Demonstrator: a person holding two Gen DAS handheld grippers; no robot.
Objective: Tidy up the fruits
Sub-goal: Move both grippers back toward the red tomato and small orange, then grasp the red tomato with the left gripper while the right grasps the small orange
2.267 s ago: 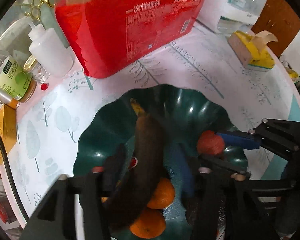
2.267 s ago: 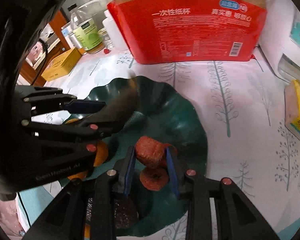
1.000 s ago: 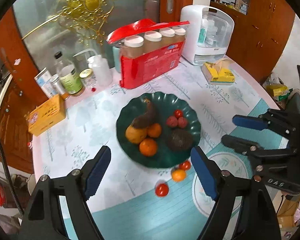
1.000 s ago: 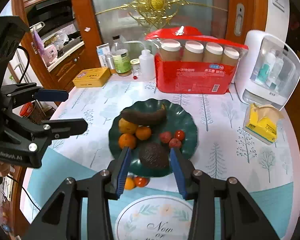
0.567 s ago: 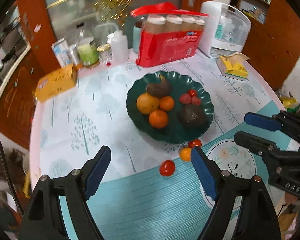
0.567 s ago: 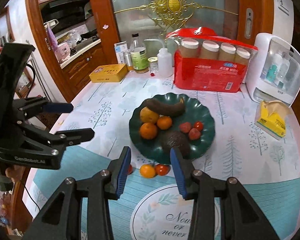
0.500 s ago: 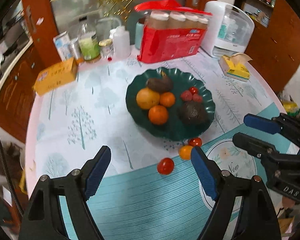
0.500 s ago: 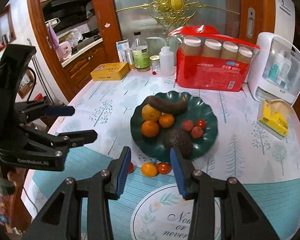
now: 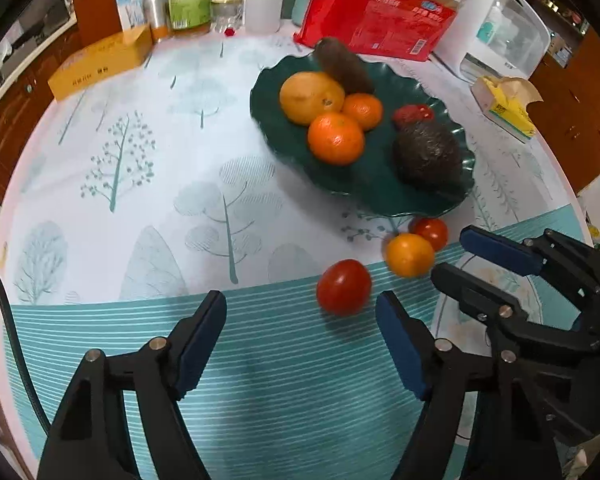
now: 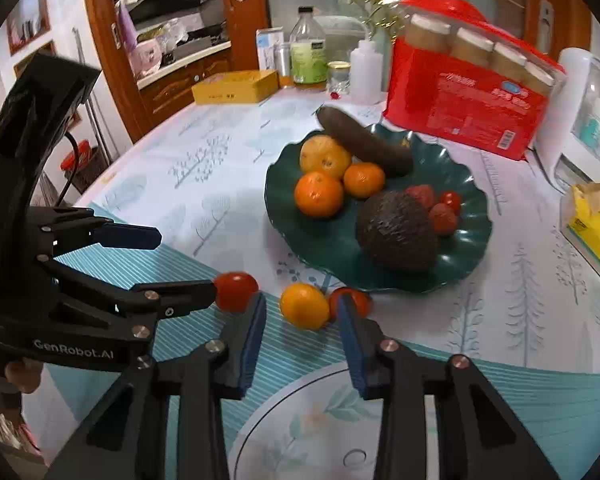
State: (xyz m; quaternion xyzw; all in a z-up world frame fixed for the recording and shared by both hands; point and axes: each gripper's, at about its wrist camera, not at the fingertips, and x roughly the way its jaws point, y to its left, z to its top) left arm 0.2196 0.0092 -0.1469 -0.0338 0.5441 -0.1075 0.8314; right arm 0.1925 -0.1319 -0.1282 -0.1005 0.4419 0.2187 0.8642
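Soft, even indoor light fills both views, casting only faint shadows under the dark green scalloped plate [image 9: 380, 196] toward 6 o'clock. Pale glare sits on the glossy round red tomato [image 9: 343, 287]. Fisheye distortion bends the table rim at 9 and 3 o'clock, corners vignette black, and the shiny red plastic package [image 10: 466, 116] looks slightly blurred.

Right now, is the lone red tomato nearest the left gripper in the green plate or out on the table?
Out. The tomato sits on the tablecloth, short of the green plate.
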